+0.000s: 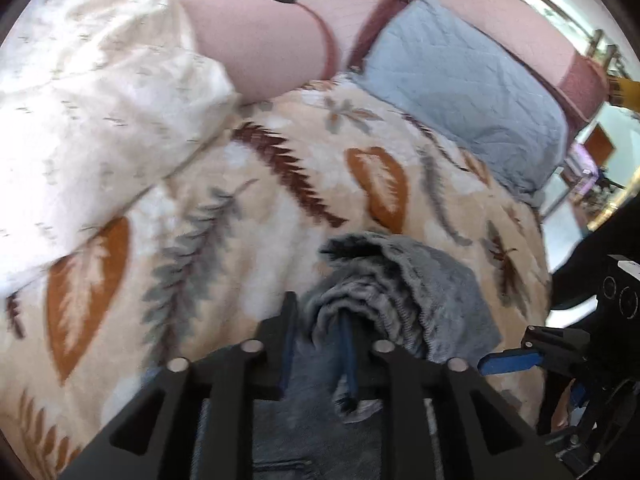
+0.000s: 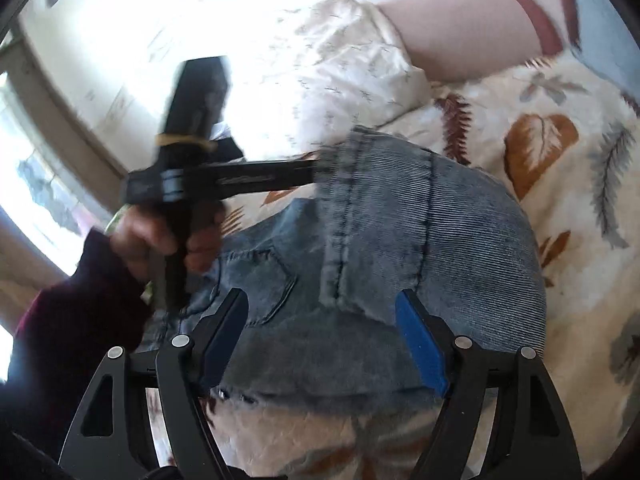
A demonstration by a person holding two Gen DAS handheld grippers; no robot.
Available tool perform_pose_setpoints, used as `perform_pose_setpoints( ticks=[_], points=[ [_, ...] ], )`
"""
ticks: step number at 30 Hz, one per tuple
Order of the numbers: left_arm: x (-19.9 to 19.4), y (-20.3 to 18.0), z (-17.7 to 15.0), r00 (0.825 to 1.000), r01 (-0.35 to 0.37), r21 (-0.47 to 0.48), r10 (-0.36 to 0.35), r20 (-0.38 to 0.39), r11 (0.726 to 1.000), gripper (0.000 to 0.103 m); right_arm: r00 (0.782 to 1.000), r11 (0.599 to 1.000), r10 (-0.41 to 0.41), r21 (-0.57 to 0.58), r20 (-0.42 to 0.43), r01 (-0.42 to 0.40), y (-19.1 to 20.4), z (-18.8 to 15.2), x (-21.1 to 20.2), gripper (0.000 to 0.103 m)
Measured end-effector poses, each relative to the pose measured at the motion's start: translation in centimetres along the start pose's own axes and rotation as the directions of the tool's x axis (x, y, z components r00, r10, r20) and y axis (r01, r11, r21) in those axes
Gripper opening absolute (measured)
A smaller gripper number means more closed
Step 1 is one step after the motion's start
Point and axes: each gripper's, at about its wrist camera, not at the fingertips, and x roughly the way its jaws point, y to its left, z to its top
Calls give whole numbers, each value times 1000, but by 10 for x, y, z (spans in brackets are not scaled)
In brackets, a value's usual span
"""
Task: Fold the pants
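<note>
the left gripper (image 1: 318, 332) is narrowed around a bunched fold of the jeans (image 2: 400, 240), though blur hides whether its pads press the cloth, while the right gripper (image 2: 320, 344) is spread wide above the denim with nothing gripped. the jeans lie folded on a leaf-print blanket (image 1: 192, 216) over the bed. a white quilt (image 1: 100, 92), pink pillow (image 1: 260, 44) and blue quilted pillow (image 1: 460, 80) sit beyond.

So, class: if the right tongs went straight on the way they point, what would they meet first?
Most likely the jeans: the right tongs stand open, pointing down at the denim, with the leaf-print blanket beyond; depth is unclear.
</note>
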Motion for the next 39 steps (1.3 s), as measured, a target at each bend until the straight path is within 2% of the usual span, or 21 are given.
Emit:
perform_pose_setpoints(
  ticks=[3,5,7,10,12,17,19,22,23,25,26,28,32,34,35,37,39],
  points=[
    [-22,11,-3,997,-28,-50,31,65,998,30,1000,1000,6,-10,-13,-7,0,4,9,73],
    [-40,21,-7,992,-43,-104,55,116,994,40,1000,1000,2,-21,-31,-2,4,4,18,71],
    [-58,28,-14,986,-12,-165,39,163,986,47,999,1000,1,13,-44,0,-2,4,18,67],
    [-75,24,-30,975,-4,-209,51,218,978,65,998,996,62,57,-8,-62,-15,21,3,65],
    [-79,18,-43,966,11,-247,54,253,969,68,999,997,47,65,23,-49,-23,40,-9,65],
    [-68,-12,-71,945,43,-301,59,322,953,69,993,997,36,74,-114,-27,-39,110,14,67],
    [-60,-28,-80,945,24,-295,75,319,955,69,978,996,34,83,-207,-17,-40,137,37,68],
    [-51,-51,-89,949,22,-273,66,309,962,69,942,994,29,109,-335,8,-36,159,66,68],
    [-50,-57,-89,950,11,-267,73,304,963,69,926,995,-18,82,-378,53,-29,166,78,69],
    [-47,-66,-89,946,-6,-262,91,311,965,71,869,996,-59,35,-490,87,-17,169,102,70],
    [-45,-69,-88,944,-17,-256,100,313,966,71,831,995,-75,15,-552,100,-9,168,117,70],
    [-38,-71,-84,949,0,-241,76,305,971,71,780,985,-168,-65,-603,163,2,165,134,70],
    [-21,-62,-82,954,69,-275,18,299,959,71,685,938,-346,-219,-641,268,17,160,163,70],
    [-13,-54,-84,954,119,-313,-22,298,942,71,638,881,-473,-329,-607,340,23,160,173,70],
    [-10,-50,-86,953,155,-336,-51,300,929,71,623,859,-511,-361,-592,362,25,160,176,70],
    [-4,-46,-89,945,217,-366,-101,310,905,71,606,846,-533,-385,-591,368,28,158,180,70],
    [0,-46,-91,947,213,-369,-99,305,905,71,577,849,-528,-403,-623,342,32,150,188,70]
  ],
)
